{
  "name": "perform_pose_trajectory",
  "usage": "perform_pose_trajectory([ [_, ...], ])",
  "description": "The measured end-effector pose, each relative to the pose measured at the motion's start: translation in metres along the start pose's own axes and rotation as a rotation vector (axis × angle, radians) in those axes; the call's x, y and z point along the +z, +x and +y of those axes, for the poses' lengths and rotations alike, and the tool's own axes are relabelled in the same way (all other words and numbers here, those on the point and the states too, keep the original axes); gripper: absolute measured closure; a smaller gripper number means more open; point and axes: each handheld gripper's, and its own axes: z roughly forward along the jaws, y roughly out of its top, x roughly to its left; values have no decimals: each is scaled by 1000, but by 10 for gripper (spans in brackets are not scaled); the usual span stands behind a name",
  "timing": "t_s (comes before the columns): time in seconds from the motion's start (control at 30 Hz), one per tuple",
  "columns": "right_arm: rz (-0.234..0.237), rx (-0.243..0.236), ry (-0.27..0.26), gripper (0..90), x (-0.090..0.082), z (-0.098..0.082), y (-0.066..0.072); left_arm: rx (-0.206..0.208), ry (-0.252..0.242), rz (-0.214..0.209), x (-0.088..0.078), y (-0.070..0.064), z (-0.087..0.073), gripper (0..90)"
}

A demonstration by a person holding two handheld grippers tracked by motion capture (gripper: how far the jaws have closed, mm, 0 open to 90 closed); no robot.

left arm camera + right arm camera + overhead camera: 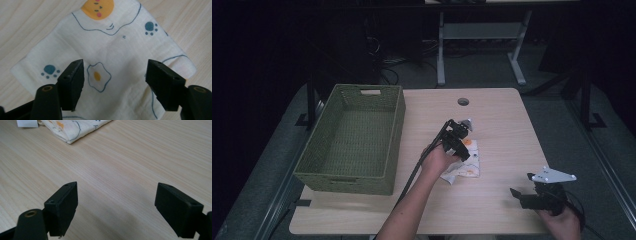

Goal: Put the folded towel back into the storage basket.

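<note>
In the high view, a folded white cloth (467, 162) with printed egg and paw designs lay on the wooden table (502, 210) at the centre of the frame, just right of the green woven basket (354, 137), which sat at centre left with nothing in it. The left gripper (460, 134) pointed down over the cloth, while the right gripper (524, 196) rested at the lower right, well apart from it.

In the left gripper view, the jaws stood wide, straddling the middle of the cloth (105, 65); no fabric was pinched between them as yet.

In the right gripper view, the jaws stood wide over bare table, with the cloth (75, 128) in the upper left corner.

Judging from this, the grasp had not been made. Closing on the cloth, lifting it, and probably placing it in the basket all remained.
</note>
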Motion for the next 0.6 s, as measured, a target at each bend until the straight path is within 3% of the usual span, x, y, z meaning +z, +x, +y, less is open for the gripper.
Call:
perform_pose_trajectory([
  [0.17,1,0,0,184,0,0,-1,0,27,3,9,-1,2,365],
  [0.27,2,-1,-2,185,-1,0,0,7,49,27,14,-2,2,382],
  [0.6,4,-5,0,185,0,0,1,18,37,67,15,-3,2,499],
])
